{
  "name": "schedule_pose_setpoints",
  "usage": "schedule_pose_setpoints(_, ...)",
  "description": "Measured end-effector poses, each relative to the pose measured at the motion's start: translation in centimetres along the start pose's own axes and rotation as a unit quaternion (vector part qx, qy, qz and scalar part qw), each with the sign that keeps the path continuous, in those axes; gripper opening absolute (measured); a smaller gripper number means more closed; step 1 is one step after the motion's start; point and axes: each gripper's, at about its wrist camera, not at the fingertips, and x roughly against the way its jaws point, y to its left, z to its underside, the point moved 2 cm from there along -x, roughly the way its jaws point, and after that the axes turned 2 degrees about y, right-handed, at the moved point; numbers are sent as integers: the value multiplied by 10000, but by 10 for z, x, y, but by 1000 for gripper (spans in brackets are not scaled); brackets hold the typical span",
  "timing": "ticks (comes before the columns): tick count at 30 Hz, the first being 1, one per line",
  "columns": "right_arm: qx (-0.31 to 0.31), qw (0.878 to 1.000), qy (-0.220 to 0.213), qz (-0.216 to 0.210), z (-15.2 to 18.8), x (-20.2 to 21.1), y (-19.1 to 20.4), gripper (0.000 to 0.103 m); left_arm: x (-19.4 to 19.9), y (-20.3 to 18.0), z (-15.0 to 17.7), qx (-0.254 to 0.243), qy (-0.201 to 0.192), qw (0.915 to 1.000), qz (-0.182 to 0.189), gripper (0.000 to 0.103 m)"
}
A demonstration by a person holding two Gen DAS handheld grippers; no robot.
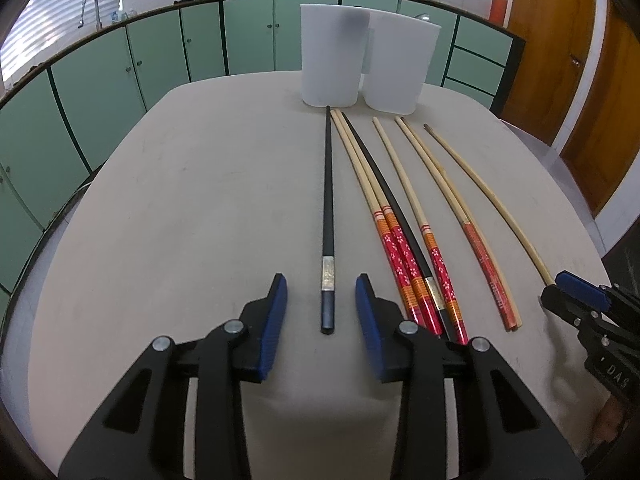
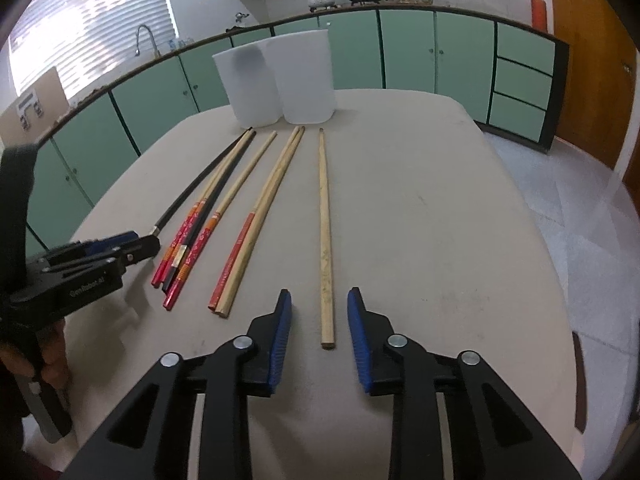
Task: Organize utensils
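Several chopsticks lie side by side on a beige table (image 1: 180,200), tips toward two white plastic cups (image 1: 334,54) (image 2: 300,76) at the far edge. My left gripper (image 1: 322,286) is open, its blue pads either side of the thick end of a black chopstick (image 1: 328,208). My right gripper (image 2: 319,300) is open around the thick end of a plain wooden chopstick (image 2: 324,220). Between them lie red-and-orange patterned chopsticks (image 1: 400,248) (image 2: 188,240), a second black one (image 1: 384,188) and a red-handled pair (image 1: 472,236) (image 2: 248,236).
Green kitchen cabinets (image 1: 120,80) run behind the table, with a sink tap (image 1: 90,8) and pots on the counter. A wooden door (image 1: 560,60) stands at the right. Each gripper shows at the edge of the other's view: right (image 1: 576,292), left (image 2: 116,246).
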Motion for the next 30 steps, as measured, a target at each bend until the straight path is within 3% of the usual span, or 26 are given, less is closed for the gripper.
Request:
schedule_pose_setpoints(8, 13, 10000, -10, -1, 0, -1, 0, 25, 0, -1, 0, -26, 8, 10000, -34, 35)
schedule_pose_setpoints(12, 12, 10000, -4, 14, 2, 1, -2, 16, 0, -2, 0, -62, 7, 9999, -87, 34)
schedule_pose_setpoints(16, 45, 10000, -9, 87, 2, 0, -1, 7, 0, -2, 0, -43, 5, 9999, -117, 25)
schedule_pose_setpoints(21, 131, 9998, 7, 152, -1, 1, 3, 7, 1, -2, 0, -69, 12, 9998, -190, 7)
schedule_pose_setpoints(30, 141, 9995, -263, 98, -18, 24, 1, 7, 24, -3, -12, -144, -127, 9997, -158, 6)
